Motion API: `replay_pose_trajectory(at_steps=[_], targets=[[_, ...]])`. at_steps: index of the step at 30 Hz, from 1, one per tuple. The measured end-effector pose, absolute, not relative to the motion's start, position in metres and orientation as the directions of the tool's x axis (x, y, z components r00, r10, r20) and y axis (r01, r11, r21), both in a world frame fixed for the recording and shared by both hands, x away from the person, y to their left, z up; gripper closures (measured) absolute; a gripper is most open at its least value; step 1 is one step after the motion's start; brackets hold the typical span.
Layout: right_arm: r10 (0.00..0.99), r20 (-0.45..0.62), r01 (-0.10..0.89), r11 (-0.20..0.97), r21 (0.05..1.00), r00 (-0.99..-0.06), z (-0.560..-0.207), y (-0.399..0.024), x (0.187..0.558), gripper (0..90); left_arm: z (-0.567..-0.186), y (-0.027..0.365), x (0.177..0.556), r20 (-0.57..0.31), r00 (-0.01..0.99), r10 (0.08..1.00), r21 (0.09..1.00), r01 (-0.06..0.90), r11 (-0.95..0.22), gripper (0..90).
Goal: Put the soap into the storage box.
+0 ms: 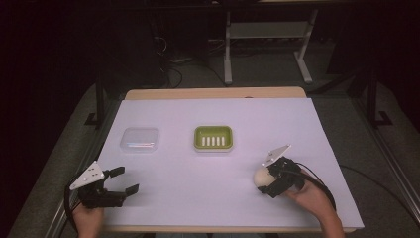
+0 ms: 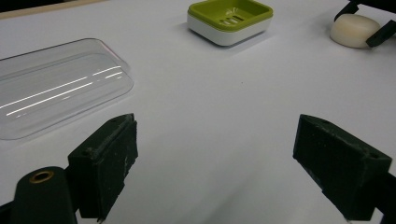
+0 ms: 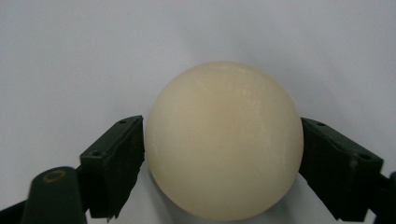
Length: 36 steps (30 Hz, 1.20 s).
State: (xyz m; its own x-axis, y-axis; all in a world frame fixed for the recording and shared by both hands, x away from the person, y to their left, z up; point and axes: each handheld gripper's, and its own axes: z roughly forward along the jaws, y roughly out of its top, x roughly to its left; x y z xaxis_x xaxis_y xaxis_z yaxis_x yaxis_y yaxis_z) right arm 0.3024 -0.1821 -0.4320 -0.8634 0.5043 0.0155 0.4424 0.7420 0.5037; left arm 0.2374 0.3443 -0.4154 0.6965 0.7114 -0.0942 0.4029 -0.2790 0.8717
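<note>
Cream-coloured soap bar (image 3: 223, 140), rounded and smooth, sits between the jaws of the right gripper (image 1: 270, 179) at the near right of the table (image 1: 213, 119). In the right gripper view both black pads meet the soap's sides, left and right, so the jaws stand clamped on it. Whether the bar rests on the white surface or is raised just off it cannot be told. In the high view the soap shows at the gripper's tip, with the person's right hand (image 1: 309, 191) behind it.

Left gripper (image 1: 121, 181) is at the near left corner, jaws spread wide with nothing between them; bare white table surface lies in the gap in the left gripper view.

Green soap dish (image 1: 213, 138), white-based with a slotted insert, stands near the table's middle, well apart from both grippers. Clear plastic lid (image 1: 140, 140) lies flat to the dish's left, separate from it
</note>
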Motion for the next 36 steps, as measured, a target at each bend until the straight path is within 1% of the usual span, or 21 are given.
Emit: replay_pose_trajectory(at_steps=[8, 15, 18, 22, 28, 36], targets=[[0.501, 0.006, 0.435, 0.746, 0.505, -0.865, -0.4336, -0.1819, 0.3029, 23.6, -0.4155, 0.3439, 0.2376, -0.094, 0.698, 0.710, 0.871, 0.403, -0.281, 13.3], [0.512, 0.025, 0.453, 0.734, 0.505, -0.858, -0.4333, -0.1827, 0.3028, 24.1, -0.4152, 0.3441, 0.2373, -0.095, 0.697, 0.711, 0.872, 0.402, -0.278, 13.2], [0.516, 0.018, 0.452, 0.733, 0.508, -0.857, -0.4335, -0.1826, 0.3026, 24.1, -0.4151, 0.3442, 0.2372, -0.094, 0.698, 0.710, 0.872, 0.401, -0.279, 13.3], [0.536, 0.031, 0.475, 0.720, 0.506, -0.844, -0.4326, -0.1830, 0.3015, 24.2, -0.4148, 0.3444, 0.2373, -0.094, 0.698, 0.710, 0.873, 0.401, -0.278, 13.3], [0.549, 0.047, 0.484, 0.689, 0.540, -0.834, -0.4283, -0.1880, 0.2999, 24.2, -0.4146, 0.3453, 0.2369, -0.093, 0.698, 0.710, 0.873, 0.400, -0.279, 13.3], [0.558, 0.052, 0.487, 0.670, 0.560, -0.828, -0.4257, -0.1883, 0.2949, 24.2, -0.4142, 0.3451, 0.2368, -0.089, 0.698, 0.710, 0.875, 0.395, -0.279, 13.3]])
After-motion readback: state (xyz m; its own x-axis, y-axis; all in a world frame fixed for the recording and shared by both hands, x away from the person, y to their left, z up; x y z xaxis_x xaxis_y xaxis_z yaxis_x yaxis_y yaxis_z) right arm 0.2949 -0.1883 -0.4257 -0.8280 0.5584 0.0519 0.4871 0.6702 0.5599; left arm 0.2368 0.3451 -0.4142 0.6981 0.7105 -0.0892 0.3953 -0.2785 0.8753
